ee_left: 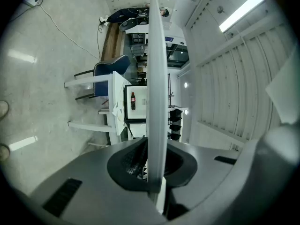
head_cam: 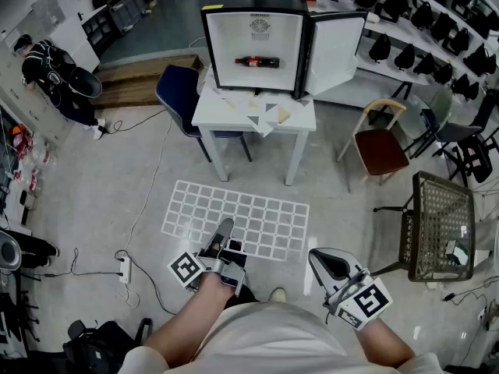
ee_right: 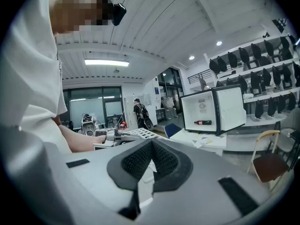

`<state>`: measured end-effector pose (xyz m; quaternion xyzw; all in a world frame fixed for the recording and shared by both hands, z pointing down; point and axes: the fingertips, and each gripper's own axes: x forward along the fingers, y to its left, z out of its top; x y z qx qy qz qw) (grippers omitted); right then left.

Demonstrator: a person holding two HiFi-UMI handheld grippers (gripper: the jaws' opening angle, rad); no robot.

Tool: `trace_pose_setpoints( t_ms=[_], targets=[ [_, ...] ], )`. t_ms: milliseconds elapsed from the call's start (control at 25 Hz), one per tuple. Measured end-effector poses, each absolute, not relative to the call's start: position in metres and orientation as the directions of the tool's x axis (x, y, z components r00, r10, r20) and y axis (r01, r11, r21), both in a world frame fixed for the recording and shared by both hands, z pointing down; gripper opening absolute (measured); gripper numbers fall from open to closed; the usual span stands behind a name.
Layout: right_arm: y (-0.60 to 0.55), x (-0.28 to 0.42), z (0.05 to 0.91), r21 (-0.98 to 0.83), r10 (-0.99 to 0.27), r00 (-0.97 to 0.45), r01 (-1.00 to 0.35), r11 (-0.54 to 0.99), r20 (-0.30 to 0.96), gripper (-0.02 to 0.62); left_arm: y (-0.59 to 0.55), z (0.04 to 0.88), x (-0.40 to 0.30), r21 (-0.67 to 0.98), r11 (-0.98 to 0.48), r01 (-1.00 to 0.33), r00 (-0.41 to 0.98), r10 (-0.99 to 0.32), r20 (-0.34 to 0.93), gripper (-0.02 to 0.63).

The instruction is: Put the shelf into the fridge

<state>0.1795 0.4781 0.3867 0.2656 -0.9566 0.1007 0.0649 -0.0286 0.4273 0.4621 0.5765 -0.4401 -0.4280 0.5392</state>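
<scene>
A white wire grid shelf (head_cam: 242, 218) hangs flat above the floor in front of me. My left gripper (head_cam: 224, 236) is shut on its near edge. In the left gripper view the shelf (ee_left: 157, 78) runs edge-on as a white strip out of the closed jaws of that gripper (ee_left: 152, 172). The small fridge (head_cam: 257, 45) stands on a white table (head_cam: 234, 119), door swung open to the right, a dark bottle (head_cam: 257, 61) lying inside. My right gripper (head_cam: 323, 262) is held to the right of the shelf, shut and empty (ee_right: 151, 165). The fridge (ee_right: 211, 109) shows ahead of it.
A blue chair (head_cam: 181, 92) stands left of the table and a red-seated wooden chair (head_cam: 382, 148) to its right. A metal mesh chair (head_cam: 440, 224) is at my right. Paper scraps (head_cam: 265, 114) lie on the table. A cable and power strip (head_cam: 125, 267) cross the floor at left.
</scene>
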Motion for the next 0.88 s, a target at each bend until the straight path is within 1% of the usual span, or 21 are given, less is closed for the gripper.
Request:
trace_pose_setpoints(
  t_ms=[160, 360, 600, 840, 880],
  targets=[
    [0.464, 0.200, 0.388, -0.160, -0.503, -0.847, -0.527, 0.834, 0.170, 0.006, 0.408, 0.462, -0.008, 0.999, -0.043, -0.026, 0.246, -0.969, -0.035, 0.038],
    [0.433, 0.199, 0.395, -0.152, -0.499, -0.849, -0.523, 0.838, 0.173, 0.006, 0.369, 0.460, -0.011, 0.998, -0.057, -0.025, 0.242, -0.969, -0.049, 0.038],
    [0.369, 0.178, 0.398, -0.134, -0.531, -0.829, -0.554, 0.821, 0.175, 0.008, 0.294, 0.463, -0.039, 0.997, -0.067, -0.025, 0.242, -0.968, -0.059, 0.037],
    [0.291, 0.140, 0.387, -0.104, -0.561, -0.799, -0.590, 0.801, 0.215, 0.010, 0.200, 0.461, -0.070, 0.997, -0.065, -0.028, 0.272, -0.961, -0.055, 0.038],
    [0.280, 0.134, 0.386, -0.103, -0.567, -0.794, -0.597, 0.796, 0.218, 0.021, 0.185, 0.459, -0.074, 0.997, -0.072, -0.027, 0.280, -0.958, -0.062, 0.038]
  ],
)
